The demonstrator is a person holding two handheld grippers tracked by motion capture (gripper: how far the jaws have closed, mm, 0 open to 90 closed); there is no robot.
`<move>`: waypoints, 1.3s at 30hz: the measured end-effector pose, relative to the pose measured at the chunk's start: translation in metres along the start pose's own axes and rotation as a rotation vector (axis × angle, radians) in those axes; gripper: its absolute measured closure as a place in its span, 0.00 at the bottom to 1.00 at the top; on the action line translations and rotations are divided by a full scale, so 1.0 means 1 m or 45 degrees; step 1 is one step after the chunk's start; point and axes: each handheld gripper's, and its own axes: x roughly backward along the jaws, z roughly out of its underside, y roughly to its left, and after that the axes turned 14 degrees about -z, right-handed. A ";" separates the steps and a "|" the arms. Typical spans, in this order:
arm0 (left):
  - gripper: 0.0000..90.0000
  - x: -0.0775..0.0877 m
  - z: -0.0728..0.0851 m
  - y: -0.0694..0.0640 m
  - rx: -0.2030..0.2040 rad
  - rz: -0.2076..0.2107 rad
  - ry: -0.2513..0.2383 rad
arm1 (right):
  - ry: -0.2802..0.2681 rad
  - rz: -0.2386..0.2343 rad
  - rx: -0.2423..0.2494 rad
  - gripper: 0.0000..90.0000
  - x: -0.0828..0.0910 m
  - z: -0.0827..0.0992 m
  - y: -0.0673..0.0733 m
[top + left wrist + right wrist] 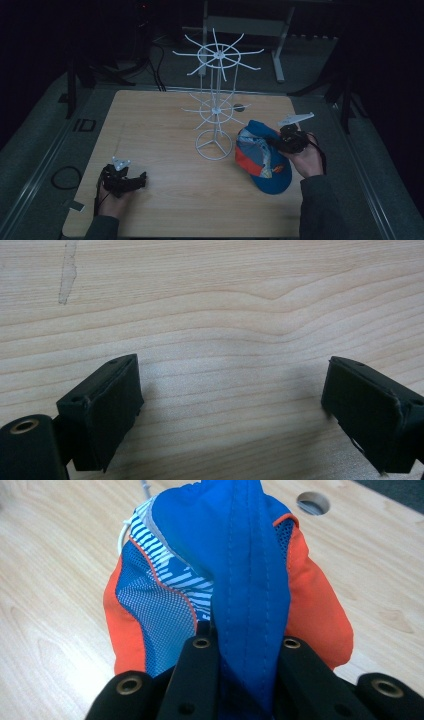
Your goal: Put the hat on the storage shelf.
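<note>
The high view looks forward and down over the whole desk [150, 120]. The left gripper view faces bare wood closely; the right gripper view sits tight against the cap [240, 580], shared with the high view.

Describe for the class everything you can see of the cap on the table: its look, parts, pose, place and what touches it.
The cap is cloth, mostly blue with orange side panels, blue mesh and a white-striped patch. It sits on the wooden table just right of the white wire stand, its blue brim toward the person. The right gripper is shut on a stitched blue fold of it, pinching the fabric up between both jaws.
</note>
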 end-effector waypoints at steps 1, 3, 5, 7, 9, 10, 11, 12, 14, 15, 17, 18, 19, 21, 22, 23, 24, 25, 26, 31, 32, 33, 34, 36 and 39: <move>0.11 0.000 0.000 0.000 0.000 0.000 0.000 | 0.000 0.000 0.000 0.96 0.000 0.000 0.000; 0.11 0.000 0.000 0.000 0.003 0.000 -0.002 | -0.027 -0.006 -0.006 0.96 0.005 -0.001 -0.004; 0.11 0.000 0.000 0.000 0.003 0.000 -0.002 | -0.031 -0.006 -0.005 0.96 0.006 -0.002 -0.006; 0.11 0.000 0.000 0.000 -0.002 0.000 0.000 | -0.045 0.000 -0.003 0.96 0.010 -0.004 -0.009; 0.11 0.000 0.000 0.000 0.000 0.000 -0.001 | -0.050 0.002 -0.004 0.96 0.011 -0.005 -0.010; 0.11 0.000 0.000 0.000 -0.002 0.000 0.000 | -0.064 0.008 -0.005 0.96 0.015 -0.007 -0.011; 0.11 0.000 0.000 0.000 -0.002 0.000 0.000 | -0.064 0.008 -0.005 0.96 0.015 -0.007 -0.011; 0.11 0.000 0.000 0.000 -0.001 0.001 -0.001 | -0.080 0.008 -0.006 0.96 0.018 -0.009 -0.012; 0.11 0.000 0.000 0.000 -0.003 0.001 0.000 | -0.091 0.010 0.001 0.96 0.022 -0.012 -0.013; 0.11 0.000 0.000 0.000 -0.003 0.001 0.000 | -0.091 0.010 0.001 0.96 0.022 -0.012 -0.013; 0.11 0.000 0.000 0.000 -0.001 0.001 -0.001 | -0.112 0.016 0.013 0.96 0.028 -0.015 -0.014; 0.11 0.000 0.000 0.000 0.001 0.001 -0.001 | -0.119 0.017 0.015 0.96 0.029 -0.016 -0.014; 0.11 0.000 0.000 0.000 0.001 0.001 -0.001 | -0.125 0.018 0.016 0.96 0.031 -0.017 -0.015; 0.11 0.000 0.000 0.000 0.004 0.001 -0.001 | -0.137 0.020 0.025 0.96 0.034 -0.019 -0.016; 0.11 0.000 0.000 0.000 0.003 0.000 -0.001 | -0.141 0.022 0.029 0.96 0.035 -0.019 -0.017; 0.11 0.000 0.000 0.000 0.003 0.000 -0.001 | -0.141 0.022 0.029 0.96 0.035 -0.019 -0.017; 0.11 0.000 0.000 0.000 0.006 0.000 -0.003 | -0.155 0.028 0.032 0.96 0.039 -0.021 -0.018; 0.11 0.000 0.000 0.000 0.002 0.000 -0.001 | -0.161 0.032 0.033 0.96 0.041 -0.022 -0.019; 0.11 0.000 0.000 0.000 -0.002 0.000 -0.001 | -0.168 0.033 0.037 0.96 0.043 -0.022 -0.019; 0.11 0.000 0.000 0.000 -0.001 0.000 0.000 | -0.189 0.030 0.047 0.96 0.051 -0.026 -0.020; 0.11 0.000 0.000 0.000 -0.001 0.000 0.000 | -0.190 0.030 0.053 0.96 0.052 -0.027 -0.021; 0.11 0.000 0.000 0.000 0.003 -0.001 -0.002 | -0.192 0.032 0.064 0.96 0.054 -0.029 -0.021; 0.11 0.000 0.000 0.000 0.003 0.000 -0.002 | -0.193 0.034 0.067 0.96 0.056 -0.030 -0.021; 0.11 0.000 0.000 0.000 0.003 0.000 -0.002 | -0.195 0.037 0.072 0.96 0.058 -0.032 -0.021; 0.11 0.000 0.000 0.000 0.003 0.000 -0.002 | -0.200 0.037 0.079 0.96 0.062 -0.034 -0.022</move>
